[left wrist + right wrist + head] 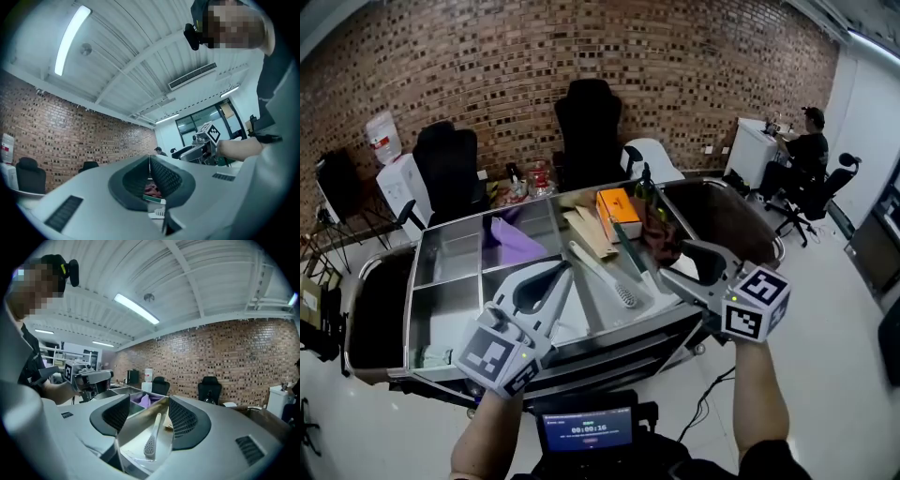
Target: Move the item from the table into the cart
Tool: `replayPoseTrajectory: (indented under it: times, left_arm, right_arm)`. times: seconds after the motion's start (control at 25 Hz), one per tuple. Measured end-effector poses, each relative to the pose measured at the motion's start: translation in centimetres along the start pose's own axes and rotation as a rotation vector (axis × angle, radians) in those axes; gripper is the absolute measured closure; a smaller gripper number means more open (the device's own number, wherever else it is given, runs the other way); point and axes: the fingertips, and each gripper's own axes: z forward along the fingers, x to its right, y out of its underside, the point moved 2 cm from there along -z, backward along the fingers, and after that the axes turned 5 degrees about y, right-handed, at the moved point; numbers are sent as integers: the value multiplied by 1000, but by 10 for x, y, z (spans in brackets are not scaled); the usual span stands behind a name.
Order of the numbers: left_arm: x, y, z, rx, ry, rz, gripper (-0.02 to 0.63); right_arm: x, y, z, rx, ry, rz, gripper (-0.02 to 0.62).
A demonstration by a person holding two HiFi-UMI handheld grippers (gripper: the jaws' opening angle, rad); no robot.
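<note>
Both hands are raised over the near edge of the cart (441, 323). Left gripper (562, 272): jaws clenched, empty. Right gripper (668, 265): jaws released. The white brush (602, 275) lies in the cart's middle compartment, with the orange box (619, 211) beyond it.

A brick wall (487, 56) spans the top of the head view, with black office chairs (589, 131) before it and a water dispenser (392, 173) at upper left. The floor (834, 375) at lower right is pale and glossy. In the left gripper view a white ribbed ceiling (136, 42) carries a lit tube light (70, 40).
</note>
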Motion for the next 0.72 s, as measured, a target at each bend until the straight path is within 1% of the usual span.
replayPoseTrajectory:
  times: [0.2,0.32,0.4,0.44,0.48,0.52,0.6,0.64,0.72]
  left_arm:
    - [13,10,-22,-6,-54,-4,603]
    - [15,21,-31,-20,-68,-5,603]
    - [16,27,-40,-29,-82,-7,603]
    - [15,29,-44,-27,-97,-8,603]
    - [14,31,-48,-19,-120,-8,603]
    - [13,33,-53,-12,-146,-5,604]
    - [14,38,-62,-15,-188,13,606]
    - [15,41,-66,-23,-195,19,606]
    - [18,48,-73,-35,-202,6,606]
  right_arm:
    - [-23,10,-18,90,16,12,348]
    - [-31,18,-26,141,21,51,348]
    - [-32,21,-35,187,55,76,348]
    - [-30,21,-41,210,80,80,353]
    - [-29,22,-45,226,104,76,394]
    - [-29,24,-49,232,124,64,424]
    - [-32,32,-53,225,158,36,426]
    - [-34,36,-55,221,174,27,426]
    - [-38,43,-59,218,194,27,426]
